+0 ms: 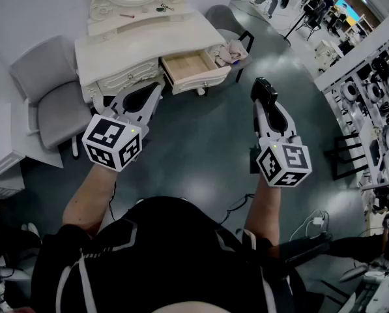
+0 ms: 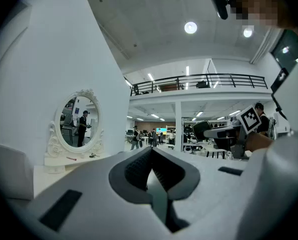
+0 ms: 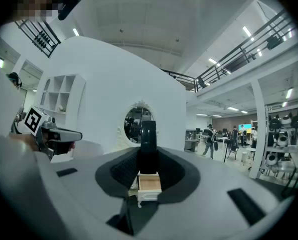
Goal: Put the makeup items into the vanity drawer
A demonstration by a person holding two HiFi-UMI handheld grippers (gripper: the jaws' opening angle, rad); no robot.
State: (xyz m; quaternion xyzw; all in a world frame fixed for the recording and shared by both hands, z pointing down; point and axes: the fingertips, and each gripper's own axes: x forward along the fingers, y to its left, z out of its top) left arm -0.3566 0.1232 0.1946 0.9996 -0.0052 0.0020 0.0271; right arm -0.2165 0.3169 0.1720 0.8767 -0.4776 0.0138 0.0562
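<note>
Right gripper (image 3: 149, 165): I'm pinching black compact (image 3: 148, 136) across flat faces, judging it light, stiff, slick, possibly crackable. Open drawer (image 3: 149, 183) sitting beyond fingertips. Left gripper (image 2: 149, 170) resting shut, empty.

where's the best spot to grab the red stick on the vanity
Mid-length on the red stick, from above, jaws across its thin width: it lies flat on the upper shelf of the vanity, long axis roughly sideways, with bare surface around it.
</note>
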